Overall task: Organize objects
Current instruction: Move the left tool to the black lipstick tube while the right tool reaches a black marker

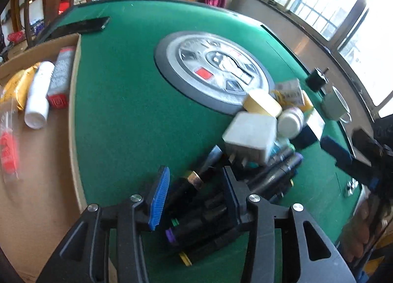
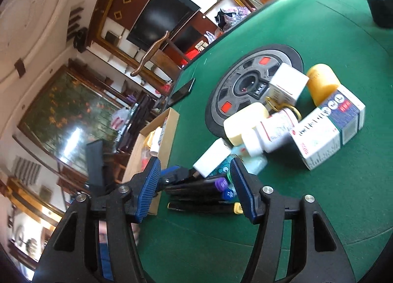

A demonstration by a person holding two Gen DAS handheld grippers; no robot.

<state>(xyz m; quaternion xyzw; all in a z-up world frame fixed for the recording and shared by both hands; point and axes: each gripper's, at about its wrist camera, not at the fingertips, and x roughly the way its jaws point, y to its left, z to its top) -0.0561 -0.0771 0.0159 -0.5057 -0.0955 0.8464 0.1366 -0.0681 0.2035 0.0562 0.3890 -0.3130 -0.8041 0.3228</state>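
Honestly, little writing can be read: the white and dark-blue medicine box [image 2: 326, 133] carries red and dark print too blurred to make out, and the red-and-grey tube [image 1: 60, 77] in the cardboard box [image 1: 44, 150] has grey small print that cannot be read either. The white pill bottle [image 2: 269, 133] has a red-edged label, equally unclear.

On the green desk [image 1: 118, 111] the clutter sits beside the round grey centre panel [image 1: 213, 71]: a white charger plug [image 1: 250, 136], a pale yellow tape roll [image 1: 262, 103], the pill bottle, a small white carton [image 2: 286, 83], an amber-yellow cylinder [image 2: 323, 83], and a bundle of black marker pens [image 2: 199, 189] with purple, blue and yellow caps. A pale green mug [image 1: 335, 106] stands further along the desk edge, and a black phone [image 1: 81, 27] lies at the far side.

The left claw [image 1: 194, 199] is partly open, its blue pads either side of a black pen with a gold band [image 1: 194, 179]; no pad visibly presses on the pen, which lies among the other markers. The right claw [image 2: 196, 189] is also partly open and holds nothing; the capped ends of the marker bundle lie on the desk between its pads, with the charger plug just beyond.

The cardboard box sits at the desk's edge holding the tube, a white tube [image 1: 39, 93], a yellow packet [image 1: 17, 86] and a clear bag with red contents [image 1: 8, 145].
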